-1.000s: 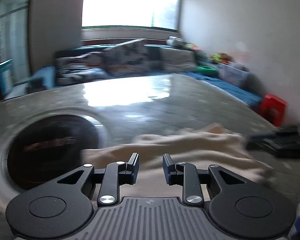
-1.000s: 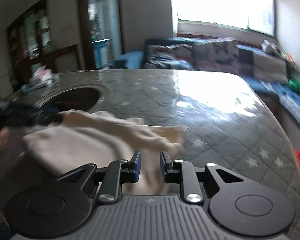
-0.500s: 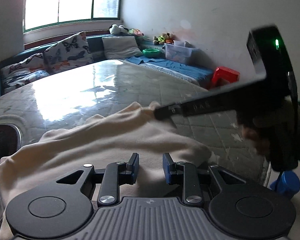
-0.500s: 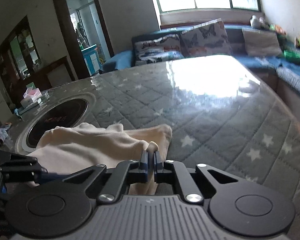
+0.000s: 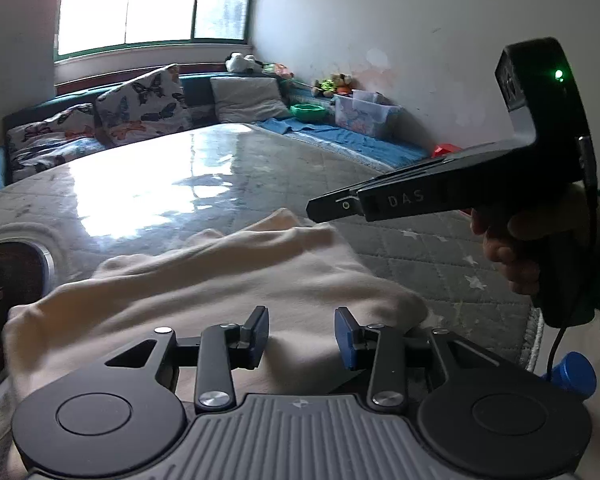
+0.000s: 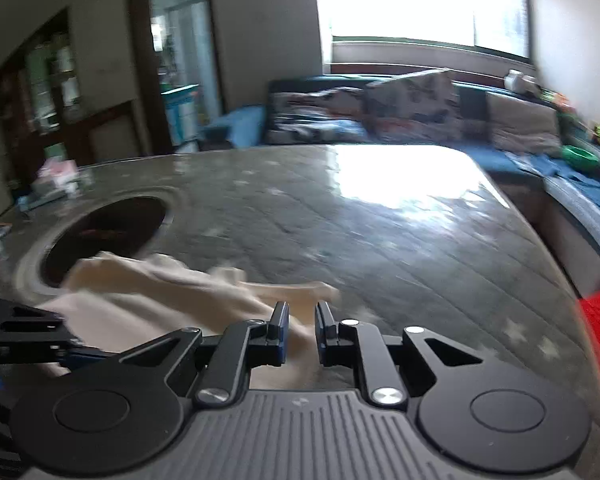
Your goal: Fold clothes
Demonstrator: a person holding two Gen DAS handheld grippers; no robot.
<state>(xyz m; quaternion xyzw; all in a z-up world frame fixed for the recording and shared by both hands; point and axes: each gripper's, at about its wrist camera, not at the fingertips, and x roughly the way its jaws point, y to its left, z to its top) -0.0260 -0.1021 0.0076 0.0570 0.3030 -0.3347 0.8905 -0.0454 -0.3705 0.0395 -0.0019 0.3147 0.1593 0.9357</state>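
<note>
I see the cream garment (image 5: 228, 280) lying in a loose heap on the tabletop (image 5: 204, 176), folded roughly once. My left gripper (image 5: 301, 334) and right gripper (image 6: 299, 330) have just opened their jaws, holding nothing. Neat folds remain.

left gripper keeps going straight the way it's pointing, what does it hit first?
Most likely the cream garment. The left gripper points down at it, jaws open and just widened, nothing between them. Depth is hard to judge, but the cloth fills the path before the table.
</note>
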